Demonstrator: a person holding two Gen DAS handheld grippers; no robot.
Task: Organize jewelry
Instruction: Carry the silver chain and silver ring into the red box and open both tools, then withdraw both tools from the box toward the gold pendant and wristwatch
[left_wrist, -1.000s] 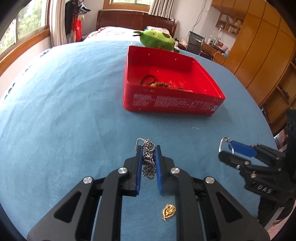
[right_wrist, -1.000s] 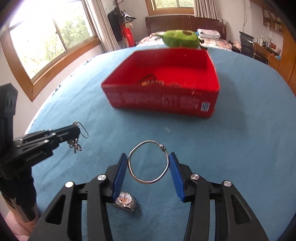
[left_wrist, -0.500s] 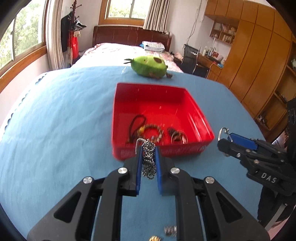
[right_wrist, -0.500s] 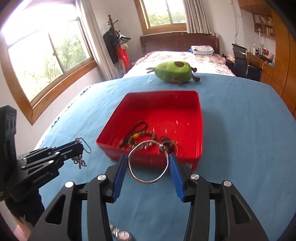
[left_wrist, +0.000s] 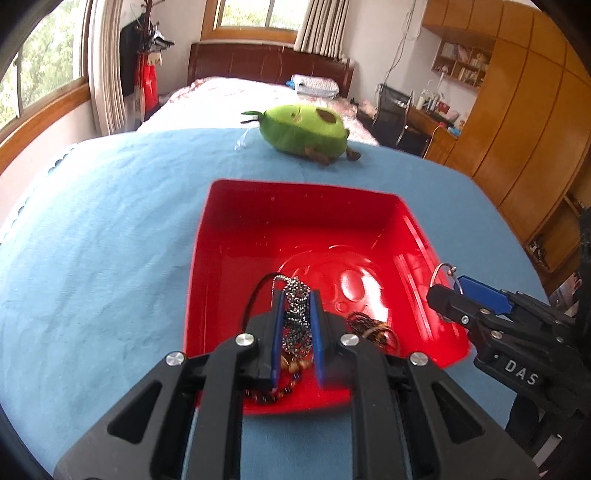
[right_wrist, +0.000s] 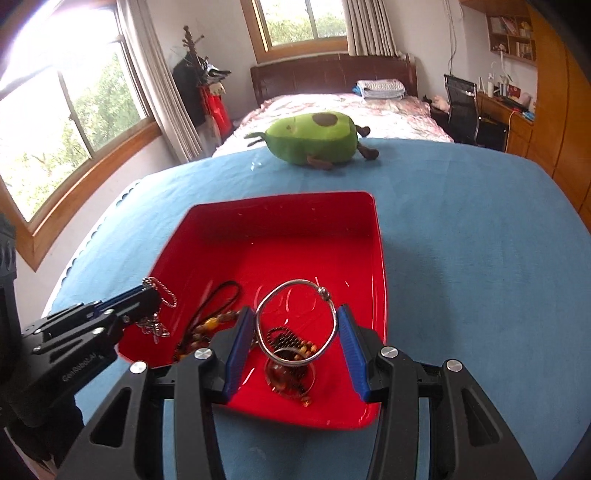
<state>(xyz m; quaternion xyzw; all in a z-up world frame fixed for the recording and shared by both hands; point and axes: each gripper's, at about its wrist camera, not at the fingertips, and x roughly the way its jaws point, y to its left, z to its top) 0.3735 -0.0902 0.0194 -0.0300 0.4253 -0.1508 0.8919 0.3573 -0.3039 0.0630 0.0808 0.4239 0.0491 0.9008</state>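
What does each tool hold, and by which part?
Left tool: bunched ball chain, pinched mid-bundle. Right tool: silver bangle, clamped across its opposite sides.

Bright window (right_wrist: 74, 110) daylight, slight blur, fisheye-warped edges.

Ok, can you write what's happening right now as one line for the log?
left gripper: shut on chain | right gripper: shut on bangle | both: over red box | not dropped yet

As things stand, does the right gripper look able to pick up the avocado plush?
Probably not yet. The right gripper is shut on a silver bangle over the red tray, so its jaws are occupied. The avocado plush lies beyond the tray's far rim, with only blue cloth between them.
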